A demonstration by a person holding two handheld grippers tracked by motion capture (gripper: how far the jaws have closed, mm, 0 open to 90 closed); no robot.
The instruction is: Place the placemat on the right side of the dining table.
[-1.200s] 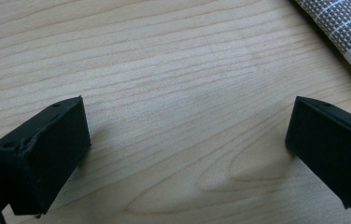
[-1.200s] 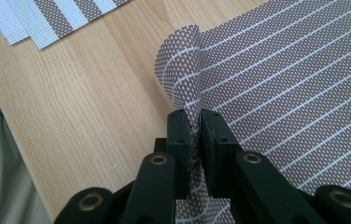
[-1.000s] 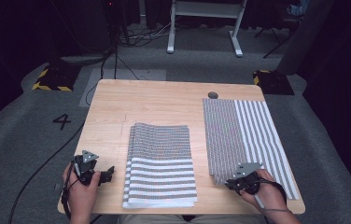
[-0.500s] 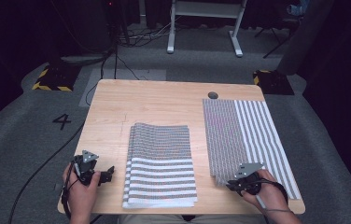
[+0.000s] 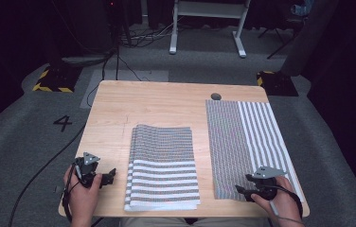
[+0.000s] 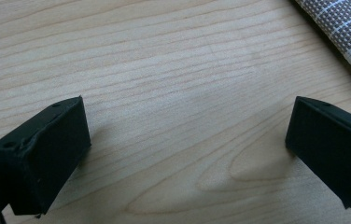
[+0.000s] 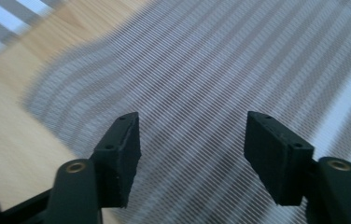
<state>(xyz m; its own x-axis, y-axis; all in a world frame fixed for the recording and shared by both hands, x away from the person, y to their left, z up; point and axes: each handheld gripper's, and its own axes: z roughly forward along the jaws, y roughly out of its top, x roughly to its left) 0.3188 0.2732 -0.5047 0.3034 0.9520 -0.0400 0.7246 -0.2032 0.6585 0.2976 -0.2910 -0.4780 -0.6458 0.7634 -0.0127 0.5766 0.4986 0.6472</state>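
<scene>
The right gripper (image 5: 251, 191) hovers low over the near left corner of the flat striped mat (image 5: 249, 142), which lies along the right edge of the table (image 5: 157, 101). In the right gripper view its jaws stand apart with nothing between them, the mat's weave (image 7: 220, 70) running under both. The left gripper (image 5: 101, 177) rests near the near left corner of the table, just beside the folded stack of mats (image 5: 163, 168) at the near edge; its jaws are spread wide over bare wood, released, with only a corner of the stack (image 6: 346, 28) at the upper right of its own view.

The work in hand looks like picking up the flat mat by its corner. The likely trouble is a missed pinch: the mat lies flush on the wood, so jaws closing from above may skate over the weave and close on air (or bunch the corner without lifting it). A grip taken too far in from the edge would drag the whole mat toward the stack instead of raising it. The right gripper view is blurred, so how near the pads are to the fabric cannot be told
</scene>
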